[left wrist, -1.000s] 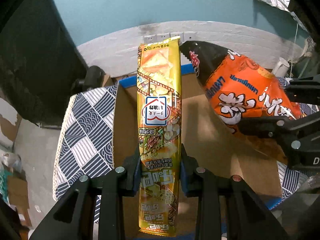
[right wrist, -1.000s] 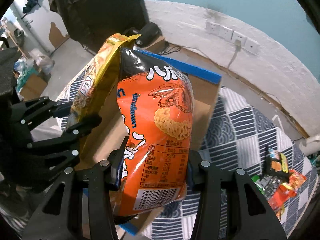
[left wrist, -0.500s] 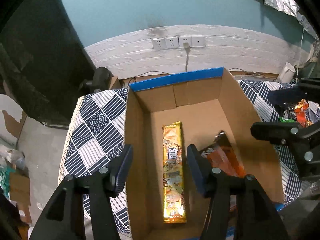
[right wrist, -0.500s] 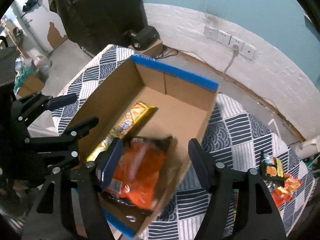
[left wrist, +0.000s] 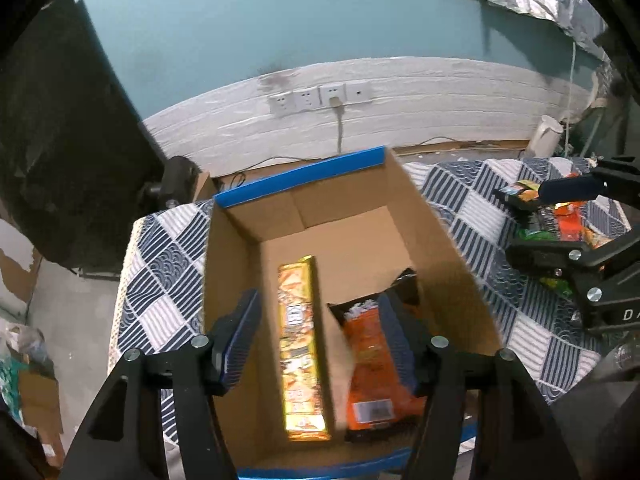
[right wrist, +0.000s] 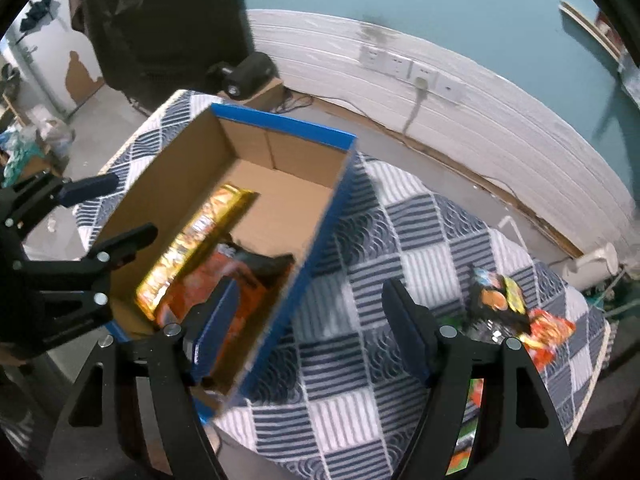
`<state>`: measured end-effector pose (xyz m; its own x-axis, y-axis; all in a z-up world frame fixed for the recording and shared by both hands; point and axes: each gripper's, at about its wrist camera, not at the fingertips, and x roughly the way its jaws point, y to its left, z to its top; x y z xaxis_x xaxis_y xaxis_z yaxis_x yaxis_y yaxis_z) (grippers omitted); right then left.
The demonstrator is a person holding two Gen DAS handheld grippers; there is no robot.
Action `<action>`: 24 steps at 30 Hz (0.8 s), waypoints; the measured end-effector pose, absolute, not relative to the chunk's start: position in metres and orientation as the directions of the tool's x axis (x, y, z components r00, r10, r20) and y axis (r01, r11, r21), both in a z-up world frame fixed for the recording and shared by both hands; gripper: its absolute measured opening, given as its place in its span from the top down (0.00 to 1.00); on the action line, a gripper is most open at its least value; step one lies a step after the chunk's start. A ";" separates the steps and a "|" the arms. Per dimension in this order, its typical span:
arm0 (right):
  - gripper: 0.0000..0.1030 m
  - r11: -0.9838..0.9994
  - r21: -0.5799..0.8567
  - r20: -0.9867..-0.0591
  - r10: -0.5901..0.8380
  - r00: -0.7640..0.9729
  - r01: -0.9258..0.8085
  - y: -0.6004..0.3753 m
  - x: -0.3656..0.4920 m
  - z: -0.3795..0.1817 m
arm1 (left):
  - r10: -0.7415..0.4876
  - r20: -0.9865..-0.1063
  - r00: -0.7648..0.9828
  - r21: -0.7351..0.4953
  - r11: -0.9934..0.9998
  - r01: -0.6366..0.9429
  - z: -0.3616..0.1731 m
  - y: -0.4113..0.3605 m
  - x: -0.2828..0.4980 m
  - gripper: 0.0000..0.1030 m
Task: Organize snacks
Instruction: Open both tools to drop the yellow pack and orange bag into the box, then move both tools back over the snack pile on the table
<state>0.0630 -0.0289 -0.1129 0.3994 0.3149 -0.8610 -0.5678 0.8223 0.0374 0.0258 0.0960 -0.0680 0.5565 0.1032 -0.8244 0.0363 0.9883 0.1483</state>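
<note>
Both grippers empty now. Left gripper (left wrist: 318,334) jaws have just been opening, spread wide, nothing pinched; directly below and between its fingers the long gold snack pack (left wrist: 301,350) lies flat on the floor of the cardboard box (left wrist: 436,236). Orange chip bag (left wrist: 374,364) lies just beside the gold pack, under the left gripper's right finger. Right gripper (right wrist: 316,332) jaws also just been opening, wide, holding nothing; it hangs over the box's blue-edged side wall, left finger over the box, right finger over the checked blanket (right wrist: 404,240). Loose snack pile (right wrist: 508,308) sits on the blanket, just beyond its right finger.
</note>
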 end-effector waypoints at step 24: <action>0.23 0.946 -0.002 -0.865 0.162 0.476 -0.325 -0.194 0.025 -0.121 | -0.010 -0.843 0.537 0.140 0.961 0.239 -0.065 -0.020 0.027 0.34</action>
<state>0.0246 -0.1944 -0.1214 0.4757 0.1617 -0.8646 -0.3252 0.9456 -0.0021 0.0274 -0.0197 -0.0650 0.5375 -0.0105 -0.8432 0.2386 0.9609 0.1402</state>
